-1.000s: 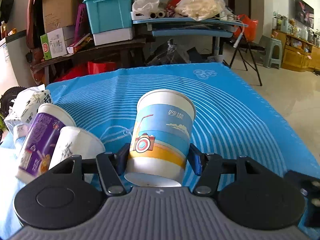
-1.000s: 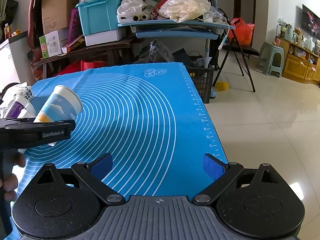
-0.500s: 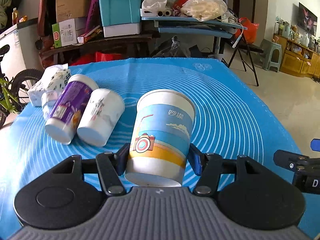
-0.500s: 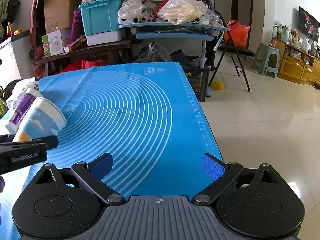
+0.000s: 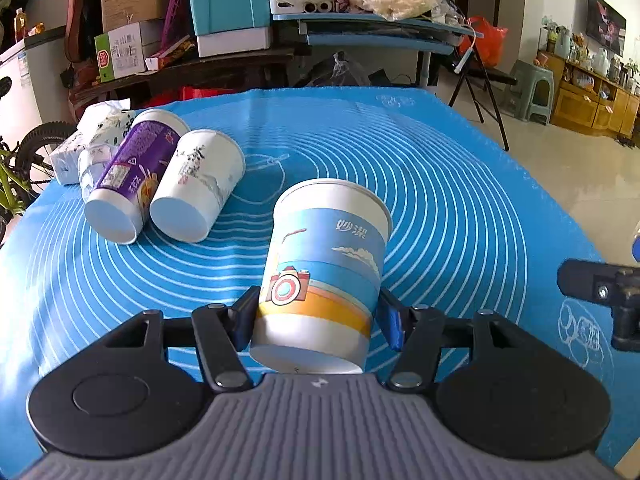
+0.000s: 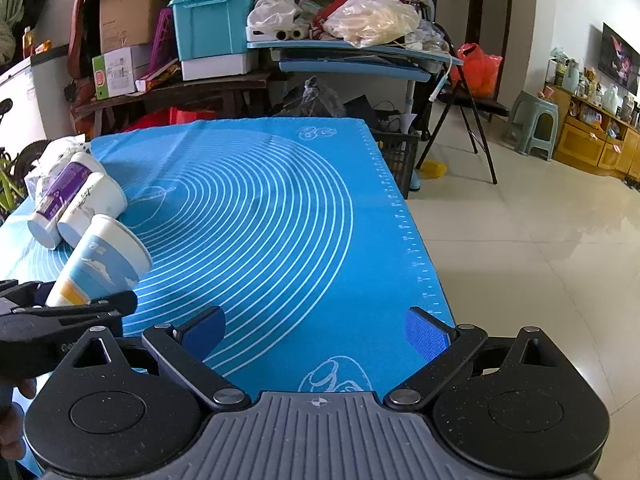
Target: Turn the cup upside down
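Cup [image 5: 324,276] between left gripper [image 5: 318,320] pads, rim forward

Glossy tiled floor [image 6: 540,248] — cluttered shelves [image 6: 224,80]

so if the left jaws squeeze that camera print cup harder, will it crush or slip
The camera print cup looks like thin paper, so harder squeezing would probably dent it. The left gripper holds it near its stiffer closed base, which likely helps. The blue pads look rubbery and the wall flares above them, so slipping seems unlikely.
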`<state>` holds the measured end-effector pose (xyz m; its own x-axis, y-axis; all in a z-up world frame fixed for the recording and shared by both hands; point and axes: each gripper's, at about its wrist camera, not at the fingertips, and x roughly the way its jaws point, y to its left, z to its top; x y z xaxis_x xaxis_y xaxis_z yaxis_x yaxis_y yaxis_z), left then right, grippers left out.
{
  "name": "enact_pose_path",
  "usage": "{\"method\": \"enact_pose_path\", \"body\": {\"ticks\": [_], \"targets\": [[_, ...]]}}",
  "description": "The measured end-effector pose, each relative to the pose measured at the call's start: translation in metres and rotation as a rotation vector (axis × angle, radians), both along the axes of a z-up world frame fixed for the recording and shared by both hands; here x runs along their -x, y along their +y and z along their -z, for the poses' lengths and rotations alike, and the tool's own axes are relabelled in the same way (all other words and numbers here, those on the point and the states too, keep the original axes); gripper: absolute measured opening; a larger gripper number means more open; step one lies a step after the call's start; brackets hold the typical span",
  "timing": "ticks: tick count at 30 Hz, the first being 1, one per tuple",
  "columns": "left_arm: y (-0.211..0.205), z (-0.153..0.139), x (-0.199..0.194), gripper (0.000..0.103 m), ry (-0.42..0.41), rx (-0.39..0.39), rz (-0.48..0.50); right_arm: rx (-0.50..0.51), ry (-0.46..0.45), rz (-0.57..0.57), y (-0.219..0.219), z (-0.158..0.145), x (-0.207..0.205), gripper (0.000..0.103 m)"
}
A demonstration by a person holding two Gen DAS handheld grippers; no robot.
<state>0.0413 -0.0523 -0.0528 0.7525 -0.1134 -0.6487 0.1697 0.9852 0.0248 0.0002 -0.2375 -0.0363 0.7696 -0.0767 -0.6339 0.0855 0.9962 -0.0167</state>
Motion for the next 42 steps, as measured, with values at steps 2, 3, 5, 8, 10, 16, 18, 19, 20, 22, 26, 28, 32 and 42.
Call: {"method": "enact_pose_path", "body": {"ticks": [2, 3, 5, 8, 10, 16, 18, 19, 20, 22, 26, 28, 32, 42], "targets": [[-0.001, 0.000, 0.003, 0.061, -0.002, -0.002, 0.004, -0.001, 0.002, -0.007, 0.003, 0.000, -0.001, 0.098], [-0.001, 0.000, 0.004, 0.061, -0.001, 0.001, 0.007, -0.002, 0.003, -0.009, 0.005, 0.000, -0.001, 0.098], [-0.001, 0.002, 0.007, 0.061, 0.001, 0.002, 0.010, 0.000, 0.004, -0.018, 0.008, 0.000, -0.002, 0.098], [-0.002, 0.006, 0.006, 0.062, 0.015, -0.004, 0.005, 0.005, 0.008, -0.027, 0.011, 0.000, -0.003, 0.098], [-0.001, 0.007, 0.005, 0.062, 0.022, -0.003, 0.002, 0.005, 0.011, -0.032, 0.014, 0.001, -0.002, 0.098], [-0.001, 0.007, 0.006, 0.062, 0.023, -0.006, 0.003, 0.010, 0.019, -0.039, 0.016, 0.004, 0.001, 0.098], [-0.001, 0.008, 0.005, 0.064, 0.031, -0.005, 0.000, 0.012, 0.020, -0.040, 0.015, 0.003, 0.000, 0.098], [-0.001, 0.008, 0.005, 0.066, 0.040, -0.011, -0.007, 0.013, 0.020, -0.041, 0.015, 0.003, 0.000, 0.098], [-0.001, 0.008, 0.005, 0.073, 0.041, -0.011, -0.008, 0.017, 0.021, -0.042, 0.015, 0.003, 0.000, 0.098], [0.000, 0.007, 0.007, 0.081, 0.036, -0.007, -0.009, 0.030, 0.024, -0.050, 0.015, 0.003, 0.000, 0.098], [0.000, 0.006, 0.009, 0.087, 0.023, -0.022, -0.004, 0.052, 0.028, -0.059, 0.016, 0.002, 0.001, 0.098], [0.001, 0.004, 0.011, 0.087, 0.010, -0.016, -0.004, 0.056, 0.031, -0.058, 0.017, 0.002, 0.001, 0.098], [0.005, 0.000, 0.009, 0.087, 0.006, 0.001, -0.007, 0.064, 0.028, -0.064, 0.019, 0.001, 0.001, 0.098], [0.019, -0.011, 0.012, 0.087, 0.001, 0.057, 0.005, 0.124, 0.032, -0.117, 0.034, -0.005, -0.002, 0.098]]}}
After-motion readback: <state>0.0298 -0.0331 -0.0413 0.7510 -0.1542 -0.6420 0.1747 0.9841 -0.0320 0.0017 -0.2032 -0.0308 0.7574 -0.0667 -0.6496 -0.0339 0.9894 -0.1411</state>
